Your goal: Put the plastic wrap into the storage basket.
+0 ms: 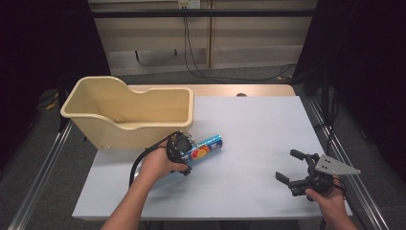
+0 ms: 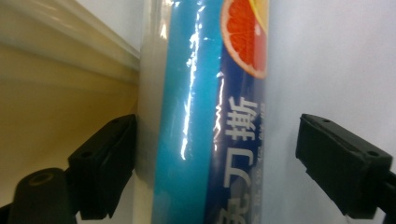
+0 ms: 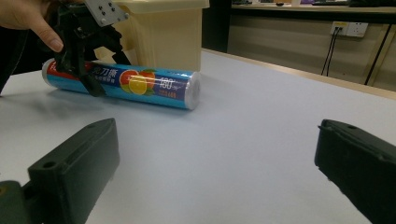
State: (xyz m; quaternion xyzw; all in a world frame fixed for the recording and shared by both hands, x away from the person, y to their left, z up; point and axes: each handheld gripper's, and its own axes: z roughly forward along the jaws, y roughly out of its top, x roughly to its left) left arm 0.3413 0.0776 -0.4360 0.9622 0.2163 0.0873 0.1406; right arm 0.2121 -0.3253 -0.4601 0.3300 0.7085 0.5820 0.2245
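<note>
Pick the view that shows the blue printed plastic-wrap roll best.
Right gripper view: the blue printed plastic-wrap roll lies there whole, label and white end visible. High view shows it small beside the beige plastic bin, part-covered by the left gripper. Left gripper view gives a close-up between the jaws.

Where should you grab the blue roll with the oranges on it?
Probably around its round middle, coming down from above. The blue roll lies flat on the table, so its curved sides are free. The left gripper already straddles it there; the beige bin crowds one side.
</note>
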